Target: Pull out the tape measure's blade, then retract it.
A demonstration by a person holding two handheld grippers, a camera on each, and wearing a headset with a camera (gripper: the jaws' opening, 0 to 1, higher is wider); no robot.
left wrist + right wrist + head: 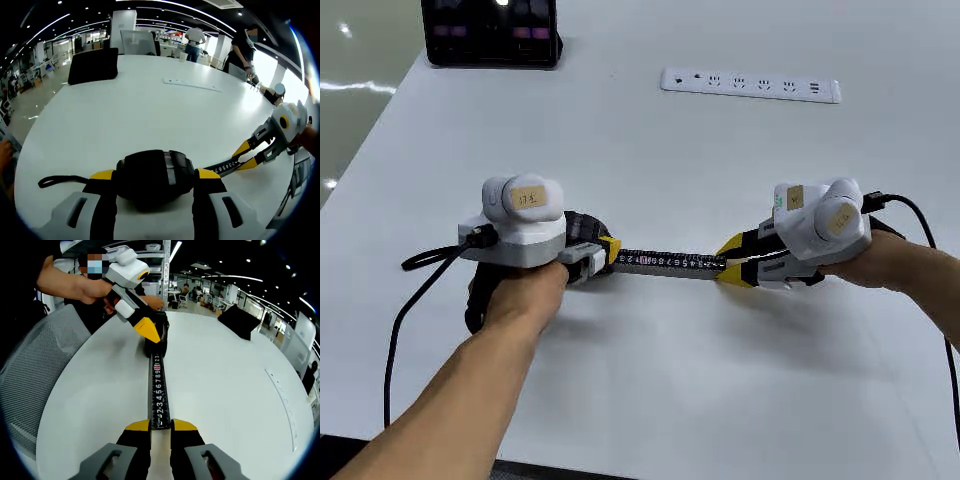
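A black tape measure case point(155, 177) sits between the yellow-tipped fingers of my left gripper point(157, 175), which is shut on it; in the head view the case point(588, 232) shows just right of that gripper point(592, 256). Its dark numbered blade point(670, 262) runs a short way right to my right gripper point(730, 262), which is shut on the blade's end. In the right gripper view the blade point(159, 395) stretches from the gripper point(160, 427) up to the case point(159, 340). In the left gripper view the blade point(225, 166) leads to the right gripper point(246, 156).
A white power strip point(750, 85) lies at the back right of the white table point(640, 380). A dark tablet-like device point(492, 32) stands at the back left. Cables trail from both grippers. A mesh chair point(35, 370) stands beside the table.
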